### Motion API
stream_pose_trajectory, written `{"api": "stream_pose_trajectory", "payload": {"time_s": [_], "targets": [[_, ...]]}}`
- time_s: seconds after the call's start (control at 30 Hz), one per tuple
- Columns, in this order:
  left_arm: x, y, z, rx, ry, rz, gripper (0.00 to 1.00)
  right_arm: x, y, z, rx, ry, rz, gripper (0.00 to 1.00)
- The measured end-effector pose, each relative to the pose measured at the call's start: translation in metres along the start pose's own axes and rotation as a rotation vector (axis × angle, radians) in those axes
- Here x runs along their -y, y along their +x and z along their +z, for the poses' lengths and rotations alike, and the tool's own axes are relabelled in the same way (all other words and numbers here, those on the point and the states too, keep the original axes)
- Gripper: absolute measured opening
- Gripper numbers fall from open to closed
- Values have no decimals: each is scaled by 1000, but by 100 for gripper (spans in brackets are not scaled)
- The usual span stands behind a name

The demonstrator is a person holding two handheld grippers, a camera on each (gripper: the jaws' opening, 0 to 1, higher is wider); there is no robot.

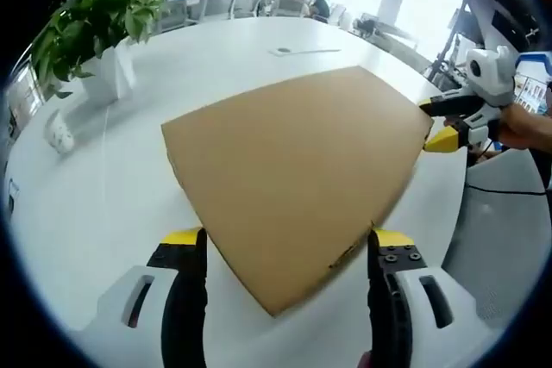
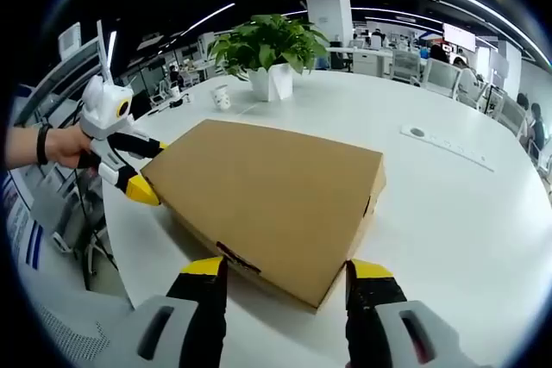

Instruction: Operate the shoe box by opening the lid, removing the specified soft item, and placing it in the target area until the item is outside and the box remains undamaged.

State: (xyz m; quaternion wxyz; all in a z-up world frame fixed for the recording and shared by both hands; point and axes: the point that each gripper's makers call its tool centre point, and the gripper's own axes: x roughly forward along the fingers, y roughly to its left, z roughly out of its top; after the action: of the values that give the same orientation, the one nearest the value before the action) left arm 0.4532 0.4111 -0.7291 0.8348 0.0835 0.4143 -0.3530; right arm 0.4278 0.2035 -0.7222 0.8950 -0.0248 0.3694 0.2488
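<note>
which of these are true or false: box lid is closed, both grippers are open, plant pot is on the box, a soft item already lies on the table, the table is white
1. The shoe box lid is closed. True.
2. Both grippers are open. True: the left gripper and right gripper each have their jaws apart at a corner of the box.
3. The plant pot stands on the box. False: it stands on the table, beyond the box.
4. A soft item already lies on the table. False: none has been taken out.
5. The table is white. True.
</note>
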Motion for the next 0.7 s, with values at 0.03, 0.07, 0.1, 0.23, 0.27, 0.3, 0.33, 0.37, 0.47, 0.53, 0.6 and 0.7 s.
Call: {"api": "stream_pose_trajectory", "payload": {"time_s": [0.03, 0.07, 0.1, 0.23, 0.27, 0.3, 0.33, 0.37, 0.47, 0.53, 0.6, 0.7], "targets": [[1, 0, -2, -2, -1, 2, 76, 0, 0, 0, 2, 1, 1, 53], [2, 1, -4, -3, -1, 3, 77, 0, 0, -1, 4, -1, 3, 53], [3, 2, -6, -5, -3, 6, 78, 1, 1, -1, 3, -5, 3, 52], [0, 2, -6, 9, -35, 26, 79, 1, 2, -4, -5, -14, 4, 52], [1, 2, -5, 20, -60, 23, 77, 1, 2, -4, -4, -11, 8, 52], [1, 2, -4, 27, -69, 21, 73, 1, 2, -4, -1, -11, 8, 52], [0, 1, -2, 37, -80, 27, 74, 1, 2, -4, 1, -12, 7, 51], [0, 1, -3, 28, -73, 28, 73, 1, 2, -4, 6, -11, 7, 51], [2, 2, -2, 31, -71, 28, 71, 0, 1, -4, 20, -9, 6, 50], [2, 1, -2, 32, -73, 30, 71, 0, 1, -3, 24, -8, 5, 50], [2, 1, -2, 32, -76, 34, 70, 0, 0, -2, 27, -6, 4, 50], [3, -1, -1, 35, -81, 39, 70, 0, -1, -1, 32, -2, 5, 50]]}}
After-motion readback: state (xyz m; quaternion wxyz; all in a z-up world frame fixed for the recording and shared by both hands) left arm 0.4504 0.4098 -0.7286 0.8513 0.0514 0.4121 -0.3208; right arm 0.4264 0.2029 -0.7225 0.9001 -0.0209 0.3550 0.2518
